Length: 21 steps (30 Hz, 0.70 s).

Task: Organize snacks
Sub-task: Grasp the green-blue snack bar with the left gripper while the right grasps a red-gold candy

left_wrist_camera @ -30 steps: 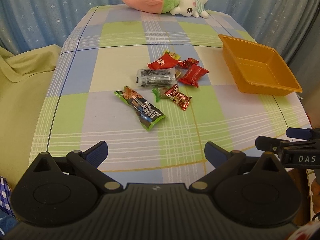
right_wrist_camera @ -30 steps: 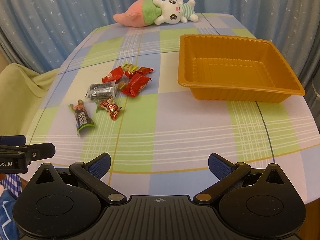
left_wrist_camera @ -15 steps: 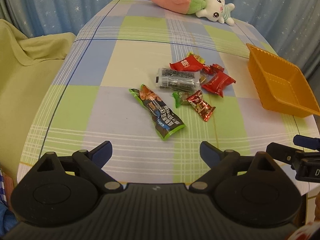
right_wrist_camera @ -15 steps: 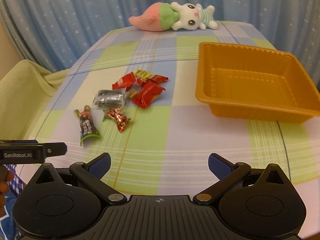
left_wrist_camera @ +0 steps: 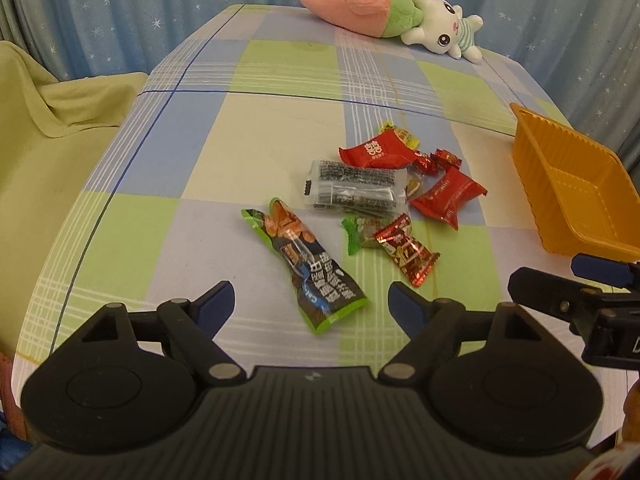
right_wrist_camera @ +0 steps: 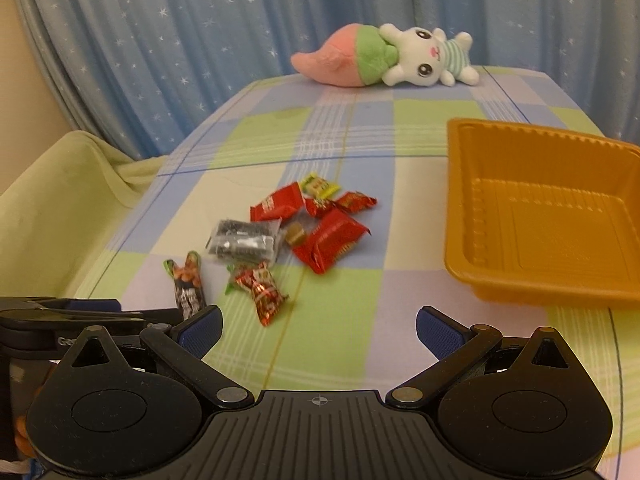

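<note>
Several snack packets lie in a loose pile on the checked tablecloth. A long green packet [left_wrist_camera: 305,267] lies nearest my left gripper [left_wrist_camera: 311,302], which is open and empty just short of its near end. Behind it are a silver-black packet [left_wrist_camera: 354,190], red packets [left_wrist_camera: 448,193] and a small red candy [left_wrist_camera: 406,250]. The empty orange tray [right_wrist_camera: 548,216] stands to the right; it also shows in the left wrist view [left_wrist_camera: 568,188]. My right gripper [right_wrist_camera: 319,330] is open and empty, near the small red candy [right_wrist_camera: 262,290] and the green packet [right_wrist_camera: 187,282].
A pink, green and white plush toy [right_wrist_camera: 384,56] lies at the table's far edge, in front of a blue starred curtain. A yellow-green cloth-covered seat [left_wrist_camera: 44,132] stands left of the table. The left gripper's body shows in the right wrist view [right_wrist_camera: 68,320].
Both grippers have moved forward and lower toward the snack pile. The left one has closed in on the long green packet. Both stay open.
</note>
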Available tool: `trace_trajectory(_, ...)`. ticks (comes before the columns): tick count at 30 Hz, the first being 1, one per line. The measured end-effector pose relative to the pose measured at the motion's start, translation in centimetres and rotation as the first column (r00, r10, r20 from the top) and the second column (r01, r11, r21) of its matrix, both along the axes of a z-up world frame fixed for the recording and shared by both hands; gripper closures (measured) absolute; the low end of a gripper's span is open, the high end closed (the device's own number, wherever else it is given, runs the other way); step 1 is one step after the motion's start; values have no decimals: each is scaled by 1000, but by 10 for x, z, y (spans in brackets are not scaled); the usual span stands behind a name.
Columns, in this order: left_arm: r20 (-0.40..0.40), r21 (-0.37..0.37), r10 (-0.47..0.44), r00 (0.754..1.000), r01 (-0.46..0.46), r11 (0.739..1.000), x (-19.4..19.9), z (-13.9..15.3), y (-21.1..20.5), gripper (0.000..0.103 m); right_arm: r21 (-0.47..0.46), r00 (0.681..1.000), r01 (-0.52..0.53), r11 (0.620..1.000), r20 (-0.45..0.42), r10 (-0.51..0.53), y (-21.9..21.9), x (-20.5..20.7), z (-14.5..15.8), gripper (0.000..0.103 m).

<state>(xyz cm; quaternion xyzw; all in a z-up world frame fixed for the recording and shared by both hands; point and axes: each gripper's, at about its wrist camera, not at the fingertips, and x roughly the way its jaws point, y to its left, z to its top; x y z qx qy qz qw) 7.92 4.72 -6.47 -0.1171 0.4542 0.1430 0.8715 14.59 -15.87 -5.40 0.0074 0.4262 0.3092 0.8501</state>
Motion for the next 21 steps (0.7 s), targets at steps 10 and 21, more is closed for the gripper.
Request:
trace_trajectory(10,-21,-5,49,999,-49,999,27,-18,13,30,23,999,-39,999,4,39,16,24,-5,0)
trace_trajectory(21,-47,12,75,996,-74,997,47,-31,26,41,29,998,-67,997,16,67,19,37,-11,0)
